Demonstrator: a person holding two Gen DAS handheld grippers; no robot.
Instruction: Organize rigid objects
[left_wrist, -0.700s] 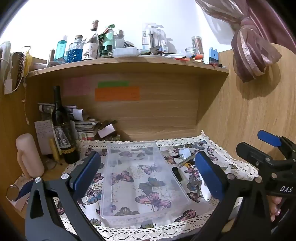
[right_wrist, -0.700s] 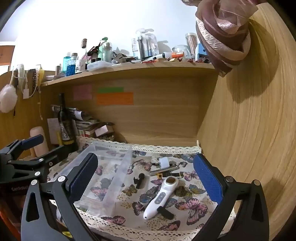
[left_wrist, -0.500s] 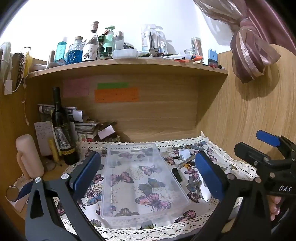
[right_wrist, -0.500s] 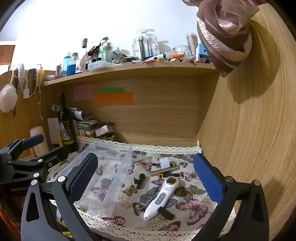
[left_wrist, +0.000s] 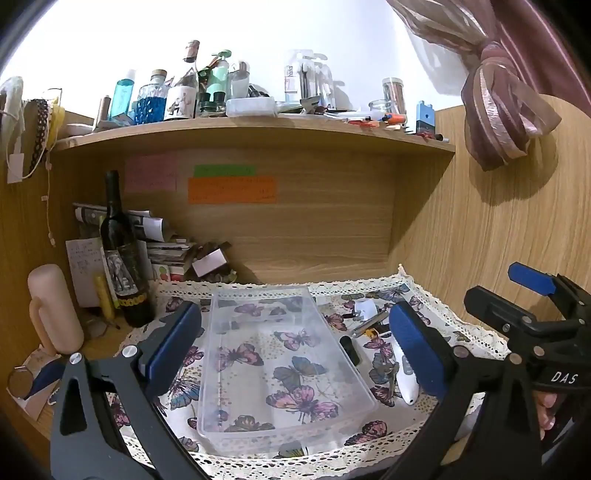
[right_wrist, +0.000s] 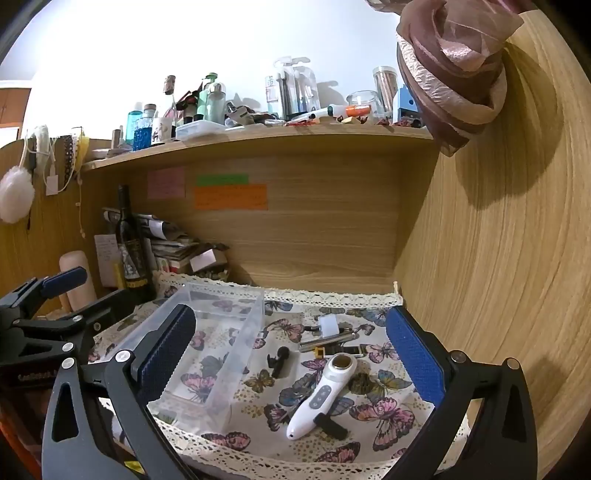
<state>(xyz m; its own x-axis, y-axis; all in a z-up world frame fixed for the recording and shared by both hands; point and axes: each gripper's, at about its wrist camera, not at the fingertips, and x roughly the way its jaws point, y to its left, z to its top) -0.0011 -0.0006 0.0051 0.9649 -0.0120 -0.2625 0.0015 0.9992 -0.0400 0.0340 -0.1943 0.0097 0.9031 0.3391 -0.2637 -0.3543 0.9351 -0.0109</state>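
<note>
Through the left wrist camera, my left gripper (left_wrist: 293, 339) hangs with its blue-padded jaws spread wide and nothing between them. Under that gap sits the clear rectangular plastic bin (left_wrist: 280, 358), with nothing inside, on the butterfly-printed cloth with a lace edge (left_wrist: 436, 321). Just right of the bin lies a small black clip-like piece (left_wrist: 350, 349), and past it a white handheld device with grey buttons (left_wrist: 404, 384), partly hidden behind my right-hand pad. Farther back are a silver metal cylinder (left_wrist: 369, 323) and a small white square block (left_wrist: 364, 307). My right gripper shows at the right edge of this view (only its black frame and a blue tip). A dark glass wine bottle (left_wrist: 122, 254) stands upright at the cloth's left edge, beside a pale pink cylinder with a handle (left_wrist: 55, 310).

From the right wrist camera, my right gripper (right_wrist: 290, 352) is likewise wide open and holds nothing. The white handheld device (right_wrist: 325, 393) lies diagonally on the cloth (right_wrist: 384, 413) below the gap, its round head pointing away, with a short black piece (right_wrist: 332, 426) touching its near end. The black clip-like piece (right_wrist: 279, 360) lies between the device and the bin (right_wrist: 240, 347), whose right wall shows at the left. Behind the device sit the silver cylinder (right_wrist: 327, 341) and the white block (right_wrist: 328, 325), close together.
</note>
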